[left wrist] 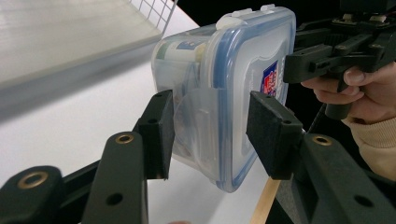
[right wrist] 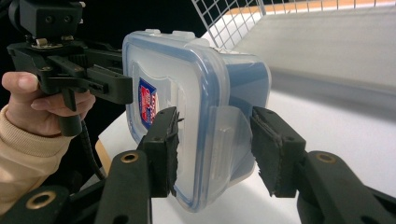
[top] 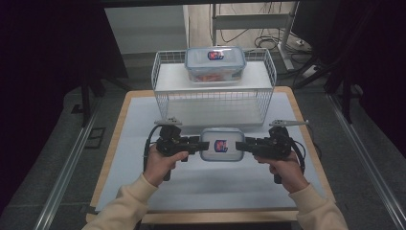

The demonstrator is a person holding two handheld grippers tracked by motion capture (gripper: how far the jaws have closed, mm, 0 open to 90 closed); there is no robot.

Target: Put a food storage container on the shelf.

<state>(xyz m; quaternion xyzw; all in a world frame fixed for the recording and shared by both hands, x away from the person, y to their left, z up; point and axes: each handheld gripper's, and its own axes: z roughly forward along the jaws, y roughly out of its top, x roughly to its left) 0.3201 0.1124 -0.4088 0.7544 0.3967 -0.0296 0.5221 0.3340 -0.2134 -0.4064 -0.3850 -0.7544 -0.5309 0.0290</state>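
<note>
A clear plastic container (top: 221,145) with a blue-rimmed lid and a red-blue label hangs above the white mat, gripped at both short ends. My left gripper (top: 198,143) is shut on its left end, one pad on the lid and one on the base, as the left gripper view shows: gripper (left wrist: 210,135), container (left wrist: 224,70). My right gripper (top: 242,146) is shut on the opposite end over a side latch; the right gripper view shows this gripper (right wrist: 212,149) and the container (right wrist: 187,79). Each gripper view also shows the other hand's gripper farther off.
A white wire basket (top: 160,76) stands at the table's far side, just behind the held container. A second, similar container (top: 215,62) rests on a white platform in it. The white mat (top: 139,158) covers the wooden table. Cables and stands lie beyond.
</note>
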